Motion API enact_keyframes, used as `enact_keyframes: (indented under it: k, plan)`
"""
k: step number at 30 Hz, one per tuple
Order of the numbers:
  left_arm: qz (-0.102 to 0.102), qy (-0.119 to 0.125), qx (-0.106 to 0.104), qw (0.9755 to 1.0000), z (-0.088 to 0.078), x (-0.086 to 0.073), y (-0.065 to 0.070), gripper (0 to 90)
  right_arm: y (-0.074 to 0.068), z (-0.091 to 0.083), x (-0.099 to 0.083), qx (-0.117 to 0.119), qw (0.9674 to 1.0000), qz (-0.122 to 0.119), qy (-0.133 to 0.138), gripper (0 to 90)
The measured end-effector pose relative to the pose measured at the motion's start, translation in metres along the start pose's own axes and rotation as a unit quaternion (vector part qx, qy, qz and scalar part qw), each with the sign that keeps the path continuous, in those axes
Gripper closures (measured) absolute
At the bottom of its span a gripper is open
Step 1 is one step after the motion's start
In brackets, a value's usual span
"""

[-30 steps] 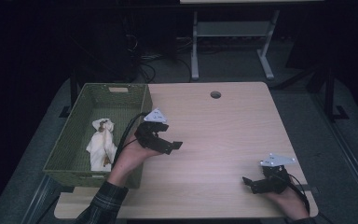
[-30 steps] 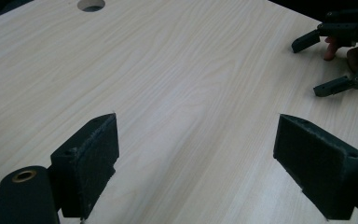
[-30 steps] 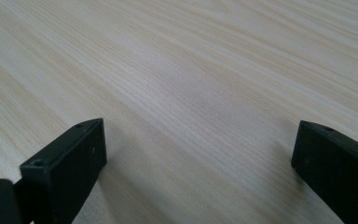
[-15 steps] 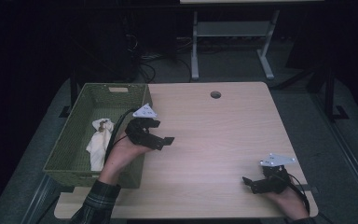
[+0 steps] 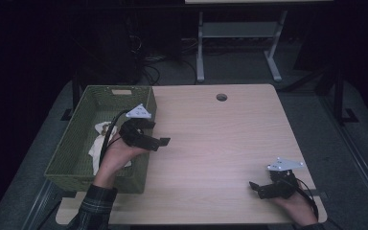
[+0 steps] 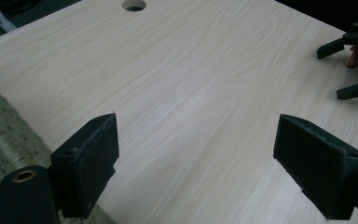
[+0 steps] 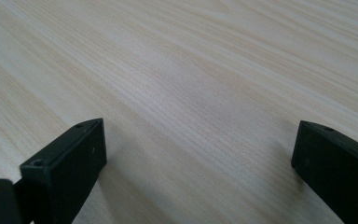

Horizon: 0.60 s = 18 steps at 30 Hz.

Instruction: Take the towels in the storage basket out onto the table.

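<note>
Left claw (image 5: 155, 135) spread wide and empty, held above the right rim of the basket.

White cloth (image 5: 98, 146) crumpled on the floor of the green basket (image 5: 72, 143), toward its near half. Best picked by turning the wrist so both pads face left and down into the basket, staying wide past the right wall, settling on a raised fold near the cloth's middle, closing only with fabric between both pads, then lifting straight up, clear of the weave. For now, cloth just left of and below the claw, partly hidden under the hand, untouched and not between the jaws, which point right across the bare worktop (image 5: 220, 143). Right claw (image 5: 256, 188) likewise wide and empty, low at the near right of the worktop, well apart.
</note>
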<state>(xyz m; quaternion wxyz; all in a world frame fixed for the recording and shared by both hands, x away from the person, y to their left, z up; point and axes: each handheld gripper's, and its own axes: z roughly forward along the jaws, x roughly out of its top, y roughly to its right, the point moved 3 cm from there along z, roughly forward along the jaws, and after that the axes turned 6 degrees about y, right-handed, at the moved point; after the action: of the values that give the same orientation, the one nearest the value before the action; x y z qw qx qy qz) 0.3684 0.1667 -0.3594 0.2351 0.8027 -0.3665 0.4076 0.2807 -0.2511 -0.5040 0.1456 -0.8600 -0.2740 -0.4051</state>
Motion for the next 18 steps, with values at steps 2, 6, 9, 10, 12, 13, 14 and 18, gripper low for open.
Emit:
enact_keyframes:
  k: [2, 6, 9, 10, 12, 13, 14, 18]
  plan:
    - [-0.003, 0.004, 0.005, 1.0, -0.003, -0.001, -0.003, 13.3, 0.0, 0.0, 0.0, 0.0, 1.0, 0.0, 0.0, 2.6]
    - [-0.004, 0.003, 0.009, 0.9999, -0.008, -0.003, -0.008, 13.3, 0.0, 0.0, 0.0, 0.0, 1.0, 0.0, 0.0, 2.6]
    - [-0.007, 0.005, 0.018, 0.9998, -0.015, -0.005, -0.015, 13.3, 0.0, 0.0, 0.0, 0.0, 1.0, 0.0, 0.0, 2.7]
    - [-0.007, 0.005, 0.018, 0.9998, -0.015, -0.005, -0.015, 13.3, 0.0, 0.0, 0.0, 0.0, 1.0, 0.0, 0.0, 2.7]
    - [-0.01, 0.007, 0.022, 0.9997, -0.018, -0.006, -0.017, 13.3, 0.0, 0.0, 0.0, 0.0, 1.0, 0.0, 0.0, 2.6]
    - [-0.011, 0.006, 0.027, 0.9996, -0.02, -0.007, -0.02, 13.3, 0.0, 0.0, 0.0, 0.0, 1.0, 0.0, 0.0, 2.7]
    - [-0.011, 0.006, 0.027, 0.9996, -0.02, -0.007, -0.02, 13.3, 0.0, 0.0, 0.0, 0.0, 1.0, 0.0, 0.0, 2.7]
    - [-0.016, 0.008, 0.04, 0.999, -0.027, -0.011, -0.028, 13.3, 0.0, 0.0, 0.0, 0.0, 1.0, 0.0, 0.0, 2.7]
